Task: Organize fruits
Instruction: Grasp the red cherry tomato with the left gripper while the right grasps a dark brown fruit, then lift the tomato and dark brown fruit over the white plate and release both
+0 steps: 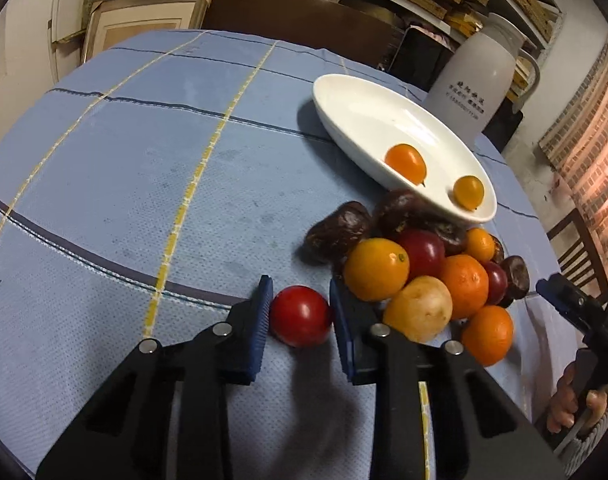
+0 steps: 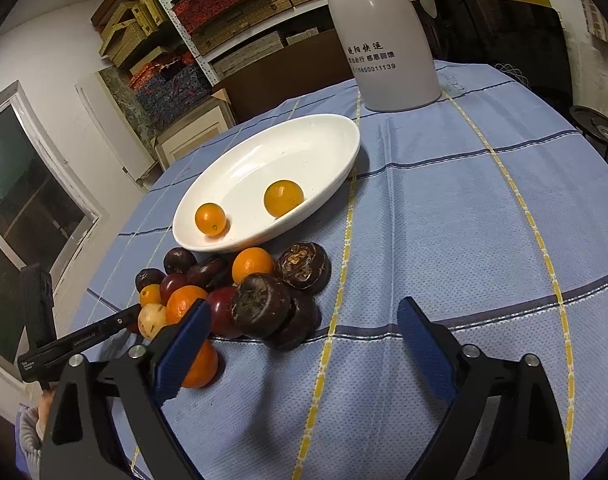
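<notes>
presently at the pick stage. left tool (image 1: 299, 312) bracketing a small round glossy red fruit (image 1: 300, 316) on the blue checked cloth-covered surface (image 1: 143, 184), pads just beside each flank; contact not confirmable, so clenched or released cannot be told. red fruit set apart at the near-left edge of the mixed pile of orange, yellow, red and dark wrinkled fruits (image 1: 424, 276), probably singled out for a clean approach. right tool (image 2: 304, 340) released, fingers wide, held low beside the pile, one blue pad (image 2: 183, 344) close against an orange fruit. white oval ceramic dish (image 2: 328, 136) just beyond the pile, holding two small orange fruits (image 2: 283, 199), well apart. dish long axis running diagonally away from the pile toward a pale plastic jug (image 2: 384, 40). red fruit near-spherical; no long axis discernible.
</notes>
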The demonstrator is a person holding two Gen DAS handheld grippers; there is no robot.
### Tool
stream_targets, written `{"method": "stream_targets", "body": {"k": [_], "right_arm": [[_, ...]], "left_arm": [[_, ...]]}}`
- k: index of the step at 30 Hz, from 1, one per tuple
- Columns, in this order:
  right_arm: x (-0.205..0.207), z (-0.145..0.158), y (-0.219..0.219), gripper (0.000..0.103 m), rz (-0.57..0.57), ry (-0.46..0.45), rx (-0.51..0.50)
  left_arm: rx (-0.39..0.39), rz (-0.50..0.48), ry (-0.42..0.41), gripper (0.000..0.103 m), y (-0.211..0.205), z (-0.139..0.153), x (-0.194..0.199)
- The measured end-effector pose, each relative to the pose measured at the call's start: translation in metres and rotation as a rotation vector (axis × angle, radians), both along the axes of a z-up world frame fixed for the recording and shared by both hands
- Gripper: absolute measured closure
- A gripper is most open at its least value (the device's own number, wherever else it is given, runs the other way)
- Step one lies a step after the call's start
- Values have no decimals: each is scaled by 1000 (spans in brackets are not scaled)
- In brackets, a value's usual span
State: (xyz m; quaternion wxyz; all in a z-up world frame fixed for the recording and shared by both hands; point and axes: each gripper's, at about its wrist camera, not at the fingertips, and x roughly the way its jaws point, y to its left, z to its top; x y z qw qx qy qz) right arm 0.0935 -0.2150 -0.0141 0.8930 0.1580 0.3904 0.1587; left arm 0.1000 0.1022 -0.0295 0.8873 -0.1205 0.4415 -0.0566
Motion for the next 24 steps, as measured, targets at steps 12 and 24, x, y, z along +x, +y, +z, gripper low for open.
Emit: {"method": "stream_targets", "body": {"k": [12,24], "right_arm": [[9,-4,16,29,79,37,48],[11,-2,35,65,104,-26,-79]], "left_arm": [[27,-8,-10,75,-4,-1,-5],[15,-22,-16,74,-5,-1,-5]]}}
